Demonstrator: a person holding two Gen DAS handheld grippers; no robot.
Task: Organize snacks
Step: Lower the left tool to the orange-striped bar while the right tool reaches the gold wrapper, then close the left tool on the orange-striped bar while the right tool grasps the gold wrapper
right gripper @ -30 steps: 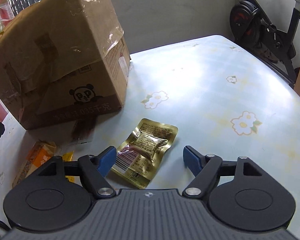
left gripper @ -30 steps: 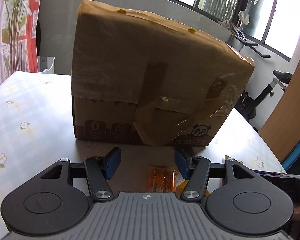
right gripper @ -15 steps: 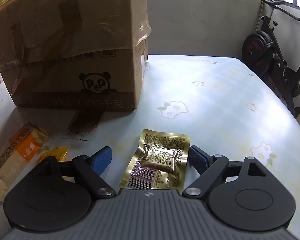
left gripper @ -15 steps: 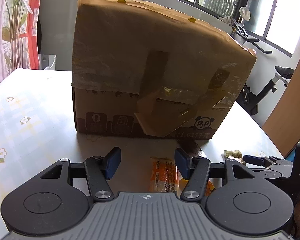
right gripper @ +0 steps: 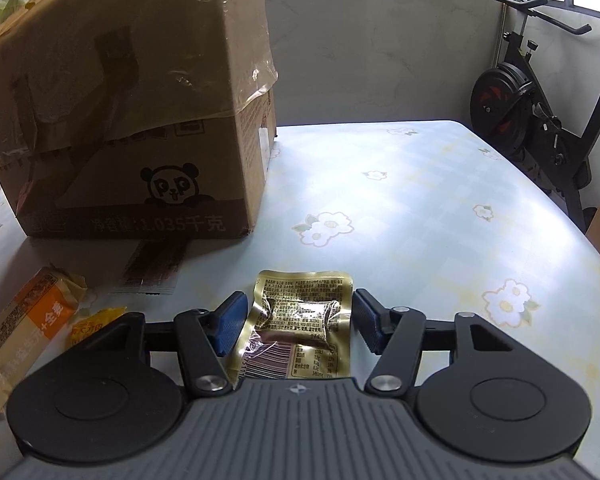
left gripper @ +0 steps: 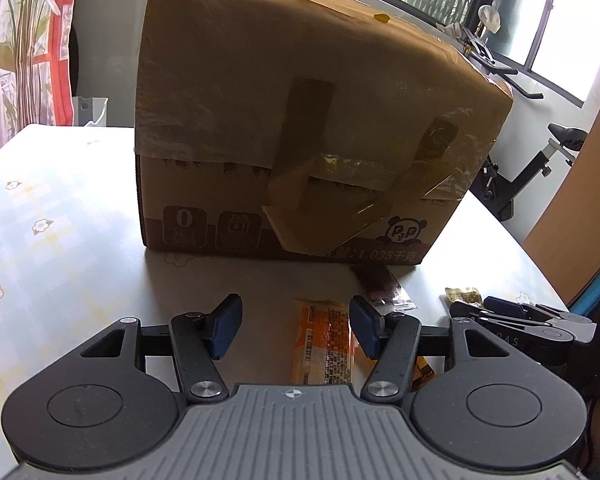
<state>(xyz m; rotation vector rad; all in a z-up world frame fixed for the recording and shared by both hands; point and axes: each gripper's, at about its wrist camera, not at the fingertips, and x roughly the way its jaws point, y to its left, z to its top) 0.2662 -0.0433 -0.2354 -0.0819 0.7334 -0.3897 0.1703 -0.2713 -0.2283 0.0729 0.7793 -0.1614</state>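
Lying flat on the flowered surface (right gripper: 420,208), the gold snack packet (right gripper: 304,320) sits between the right claw's (right gripper: 296,322) blue pads, which have just been closing and stand at its edges. The left claw (left gripper: 296,330) gapes apart over the orange packet (left gripper: 326,346), near the cardboard box (left gripper: 300,120).
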